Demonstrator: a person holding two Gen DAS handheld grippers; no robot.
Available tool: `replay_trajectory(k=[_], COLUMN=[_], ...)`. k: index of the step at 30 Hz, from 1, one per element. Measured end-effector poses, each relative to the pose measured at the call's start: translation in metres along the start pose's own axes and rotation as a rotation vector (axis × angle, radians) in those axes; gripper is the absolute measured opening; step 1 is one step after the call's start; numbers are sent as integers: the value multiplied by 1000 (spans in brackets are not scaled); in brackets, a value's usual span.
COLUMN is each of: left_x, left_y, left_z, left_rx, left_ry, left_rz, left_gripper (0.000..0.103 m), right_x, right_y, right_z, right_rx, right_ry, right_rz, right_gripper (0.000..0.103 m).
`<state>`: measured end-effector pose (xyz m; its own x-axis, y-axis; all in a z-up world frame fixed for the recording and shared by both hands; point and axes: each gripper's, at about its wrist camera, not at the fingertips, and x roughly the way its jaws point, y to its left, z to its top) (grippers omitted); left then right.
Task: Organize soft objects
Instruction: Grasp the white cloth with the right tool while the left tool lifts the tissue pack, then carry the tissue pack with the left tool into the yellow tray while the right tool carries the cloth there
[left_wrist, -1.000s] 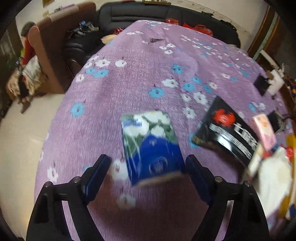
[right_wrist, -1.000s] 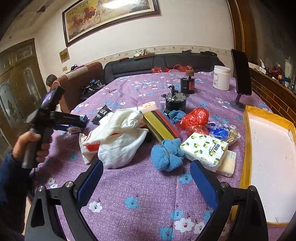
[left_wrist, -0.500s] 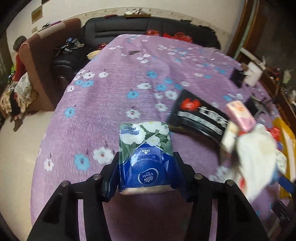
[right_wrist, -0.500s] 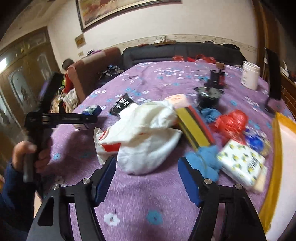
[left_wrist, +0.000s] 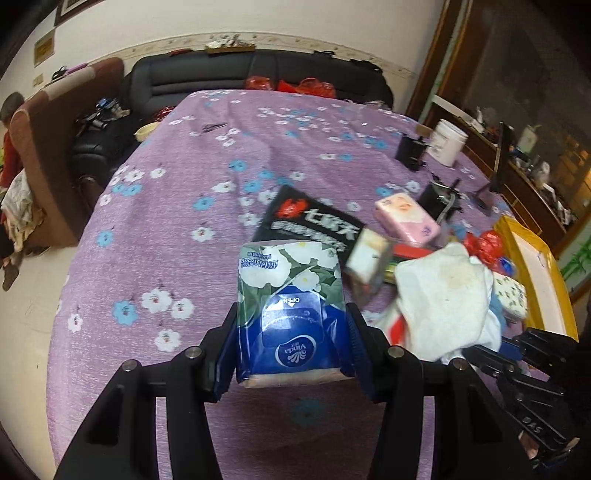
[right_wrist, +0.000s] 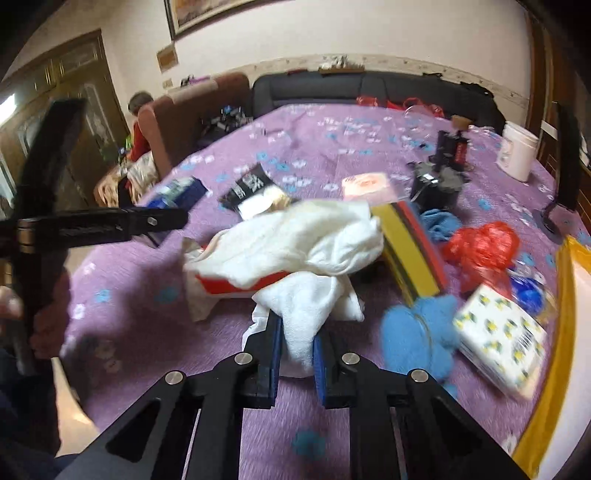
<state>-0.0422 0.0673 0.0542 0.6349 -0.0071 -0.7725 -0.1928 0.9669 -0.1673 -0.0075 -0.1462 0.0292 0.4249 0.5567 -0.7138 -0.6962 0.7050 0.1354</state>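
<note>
My left gripper (left_wrist: 291, 343) is clenched on the blue tissue pack (left_wrist: 290, 314), one pad pressed against each long side, the pack raised over the purple flowered tablecloth (left_wrist: 177, 206). At one o'clock from it lies the black crab-print packet (left_wrist: 310, 223), with the pink tissue pack (left_wrist: 406, 218) beyond at two o'clock. My right gripper (right_wrist: 297, 350) is clamped on a hanging fold of the white cloth (right_wrist: 295, 243), which is heaped over a red-and-white bag (right_wrist: 229, 284). At three o'clock from that grip sits the blue towel (right_wrist: 417, 332), touching the lemon-print tissue pack (right_wrist: 502, 336). The yellow-rimmed tray (right_wrist: 569, 280) lies further right.
</note>
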Motion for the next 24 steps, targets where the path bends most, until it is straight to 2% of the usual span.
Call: replay_trajectory(k=[6, 10, 13, 15, 16, 18, 22, 24], left_x=[-13, -20, -23, -25, -26, -28, -31, -32], left_y=[-27, -43, -52, -56, -58, -63, -75, -86], left_z=[2, 2, 2, 1, 1, 1, 2, 4], left_rx=[54, 92, 105, 113, 117, 130, 153, 170], left_ry=[-29, -39, -45, -45, -44, -44, -48, -46], left_rz=[-45, -65, -71, -76, -78, -84, -97, -114], left_gripper=[52, 52, 52, 52, 52, 52, 52, 52], right_x=[-35, -57, -66, -79, -85, -102, -120, -134], right_y=[-10, -22, -27, -31, -31, -35, -50, -61], right_z=[-13, -18, -21, -21, -21, -20, -19, -18], right_rx=[31, 106, 120, 143, 144, 130, 174, 185], right_ry=[-30, -64, -77, -126, -146, -199, -242, -268], right_rz=[25, 244, 278, 380, 384, 319, 273, 198], right_gripper=[16, 17, 17, 17, 17, 16, 16, 16])
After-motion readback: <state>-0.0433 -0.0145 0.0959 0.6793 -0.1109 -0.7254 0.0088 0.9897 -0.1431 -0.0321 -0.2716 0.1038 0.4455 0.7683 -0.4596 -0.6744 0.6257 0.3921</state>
